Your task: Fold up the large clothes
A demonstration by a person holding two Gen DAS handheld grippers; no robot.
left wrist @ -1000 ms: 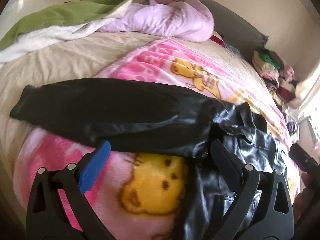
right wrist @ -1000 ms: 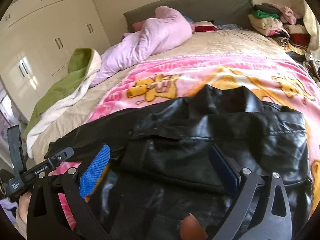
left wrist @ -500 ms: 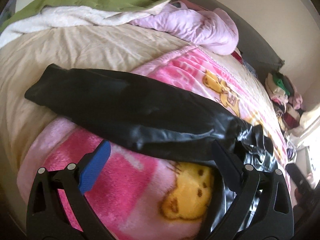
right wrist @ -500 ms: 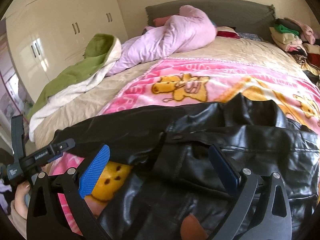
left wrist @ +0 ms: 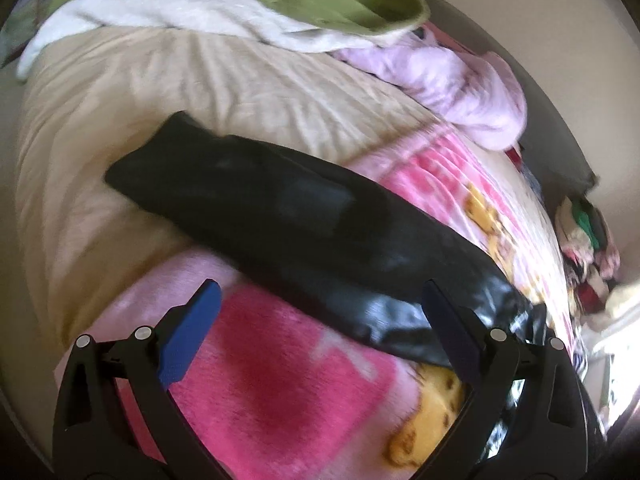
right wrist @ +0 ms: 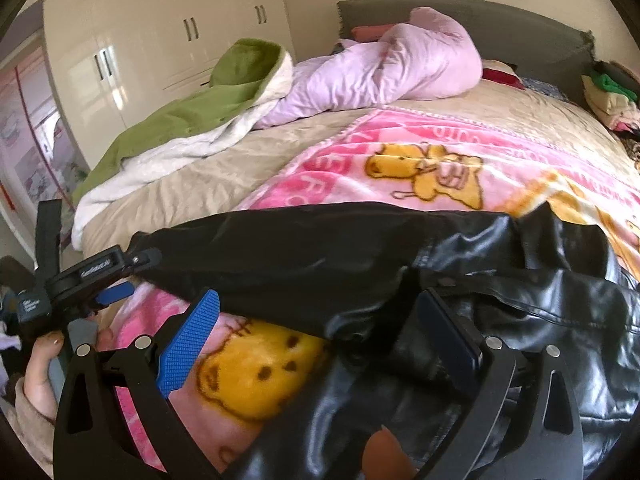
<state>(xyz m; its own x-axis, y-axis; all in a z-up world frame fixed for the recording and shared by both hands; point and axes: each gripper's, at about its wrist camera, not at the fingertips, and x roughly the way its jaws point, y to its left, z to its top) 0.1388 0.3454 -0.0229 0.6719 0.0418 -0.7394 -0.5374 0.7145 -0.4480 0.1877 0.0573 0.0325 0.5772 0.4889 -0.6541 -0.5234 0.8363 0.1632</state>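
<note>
A black leather jacket point(right wrist: 500, 312) lies on a pink cartoon-bear blanket point(right wrist: 460, 160) on the bed. Its long sleeve point(left wrist: 288, 216) stretches out to the left, the cuff resting on the beige sheet. My left gripper point(left wrist: 320, 332) hovers open just short of the sleeve, nothing between its fingers. My right gripper point(right wrist: 320, 336) is open above the jacket's armpit area, its right finger point(right wrist: 452, 336) over the leather, its left finger over the yellow bear print. In the right wrist view the left gripper point(right wrist: 92, 280) appears at the far left, held by a hand point(right wrist: 40, 372).
A green-and-white blanket point(right wrist: 192, 120) and a lilac duvet point(right wrist: 392, 68) are heaped at the head of the bed. Folded clothes point(right wrist: 608, 96) are stacked at the far right by the grey headboard point(right wrist: 520, 20). White wardrobes point(right wrist: 160, 40) stand to the left.
Both grippers have swung left along the jacket toward the outstretched sleeve. The sleeve cuff now sits nearer the centre of the left wrist view. Both stay open.
</note>
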